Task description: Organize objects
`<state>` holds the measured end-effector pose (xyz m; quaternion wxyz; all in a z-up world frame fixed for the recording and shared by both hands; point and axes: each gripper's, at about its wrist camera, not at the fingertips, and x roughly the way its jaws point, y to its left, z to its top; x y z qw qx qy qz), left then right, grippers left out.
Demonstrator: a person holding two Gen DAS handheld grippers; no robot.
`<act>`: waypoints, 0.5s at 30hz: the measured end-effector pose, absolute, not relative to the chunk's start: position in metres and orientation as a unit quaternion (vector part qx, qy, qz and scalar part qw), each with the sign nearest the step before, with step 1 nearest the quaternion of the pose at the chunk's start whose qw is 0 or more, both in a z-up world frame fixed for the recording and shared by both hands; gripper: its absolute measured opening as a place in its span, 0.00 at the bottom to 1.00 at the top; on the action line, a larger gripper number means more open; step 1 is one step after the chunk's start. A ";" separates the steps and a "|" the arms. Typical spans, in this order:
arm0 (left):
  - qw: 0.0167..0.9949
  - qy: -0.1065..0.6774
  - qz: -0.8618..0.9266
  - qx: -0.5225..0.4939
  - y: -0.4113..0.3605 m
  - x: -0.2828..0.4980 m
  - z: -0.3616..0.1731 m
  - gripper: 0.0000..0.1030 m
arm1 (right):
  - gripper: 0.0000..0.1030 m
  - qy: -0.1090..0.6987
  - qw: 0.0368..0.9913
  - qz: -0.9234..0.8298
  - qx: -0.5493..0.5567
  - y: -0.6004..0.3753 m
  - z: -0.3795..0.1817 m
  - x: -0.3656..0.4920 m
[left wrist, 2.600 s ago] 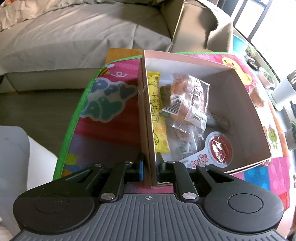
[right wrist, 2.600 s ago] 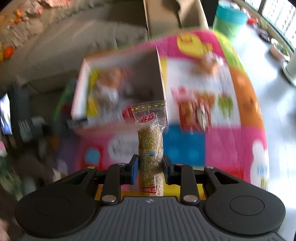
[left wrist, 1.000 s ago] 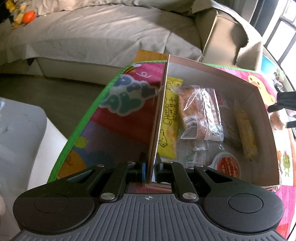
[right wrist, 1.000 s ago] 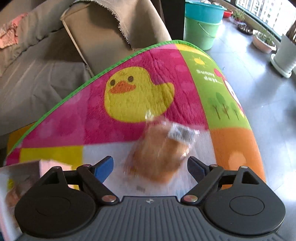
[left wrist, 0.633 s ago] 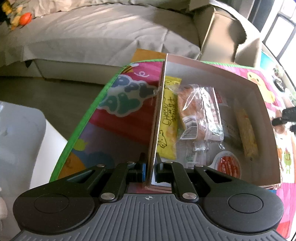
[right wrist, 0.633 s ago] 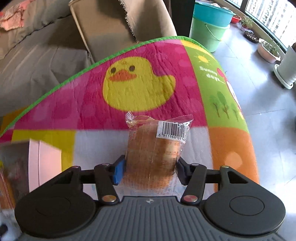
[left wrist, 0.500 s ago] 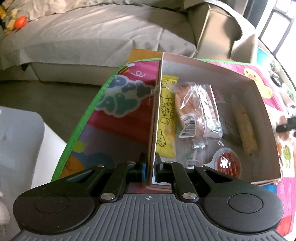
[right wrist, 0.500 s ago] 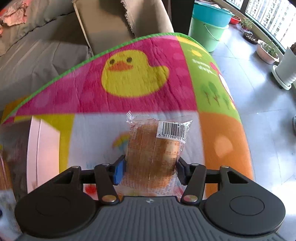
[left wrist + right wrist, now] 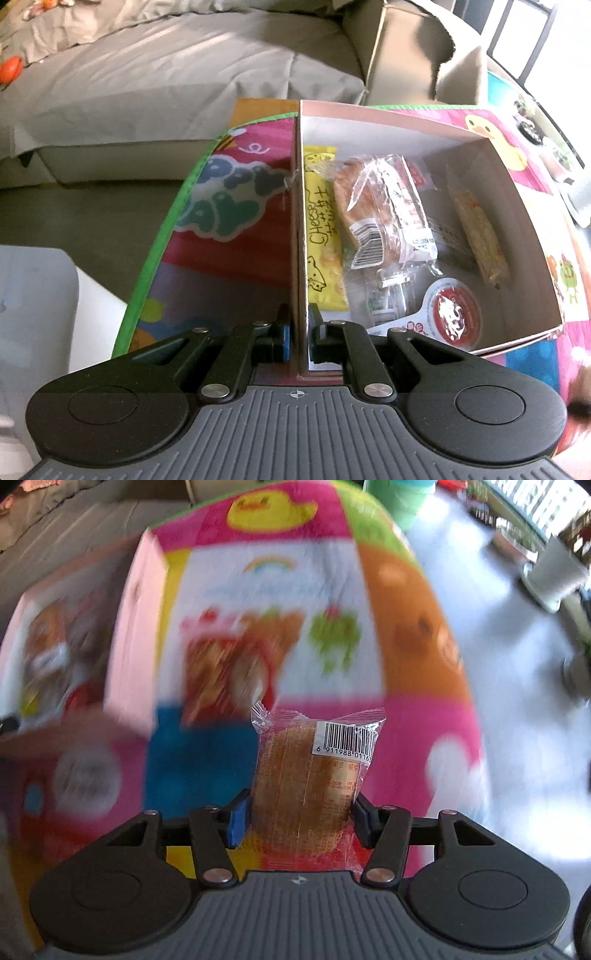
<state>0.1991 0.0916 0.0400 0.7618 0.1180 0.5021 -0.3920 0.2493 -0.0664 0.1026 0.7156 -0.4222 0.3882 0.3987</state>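
My left gripper (image 9: 298,328) is shut on the left wall of an open pink box (image 9: 373,122) that rests on the colourful mat. Inside lie a yellow cheese snack (image 9: 323,236), a wrapped bread (image 9: 373,218), a grain bar (image 9: 478,232) and a red-lidded cup (image 9: 456,314). My right gripper (image 9: 301,819) is shut on a wrapped brown cake (image 9: 310,775) with a barcode label, held above the mat. The pink box (image 9: 133,635) shows blurred at the left of the right wrist view.
The play mat (image 9: 229,206) has a green border. A grey sofa (image 9: 166,81) stands behind it, with a cardboard box (image 9: 424,55) at its end. A green bucket (image 9: 402,498) and a white plant pot (image 9: 554,572) stand on the floor at the right.
My right gripper closed on the wrapped cake, lifted it off the mat and swung left toward the box. My left gripper has kept its hold on the box wall.
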 end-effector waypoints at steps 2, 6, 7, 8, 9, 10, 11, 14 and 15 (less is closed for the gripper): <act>0.757 0.502 -0.399 0.124 0.091 0.201 0.040 0.10 | 0.53 0.405 0.712 0.393 -0.417 -0.078 0.096 0.235; 0.747 0.504 -0.413 0.134 0.090 0.203 0.040 0.11 | 0.53 0.424 0.700 0.401 -0.411 -0.090 0.084 0.203; 0.745 0.504 -0.415 0.134 0.090 0.203 0.040 0.11 | 0.53 0.422 0.699 0.404 -0.412 -0.091 0.082 0.195; 0.744 0.504 -0.418 0.135 0.090 0.204 0.040 0.11 | 0.53 0.419 0.700 0.405 -0.412 -0.091 0.080 0.191; 0.743 0.504 -0.419 0.135 0.090 0.204 0.040 0.12 | 0.53 0.412 0.703 0.407 -0.413 -0.091 0.077 0.186; 0.742 0.504 -0.421 0.134 0.091 0.204 0.039 0.12 | 0.53 0.407 0.706 0.406 -0.414 -0.088 0.074 0.182; 0.741 0.505 -0.421 0.132 0.091 0.205 0.039 0.12 | 0.53 0.407 0.710 0.403 -0.409 -0.087 0.073 0.180; 0.737 0.508 -0.427 0.130 0.092 0.207 0.039 0.12 | 0.56 0.400 0.713 0.408 -0.407 -0.079 0.068 0.176; 0.737 0.508 -0.428 0.129 0.092 0.207 0.039 0.13 | 0.59 0.395 0.714 0.408 -0.410 -0.078 0.069 0.175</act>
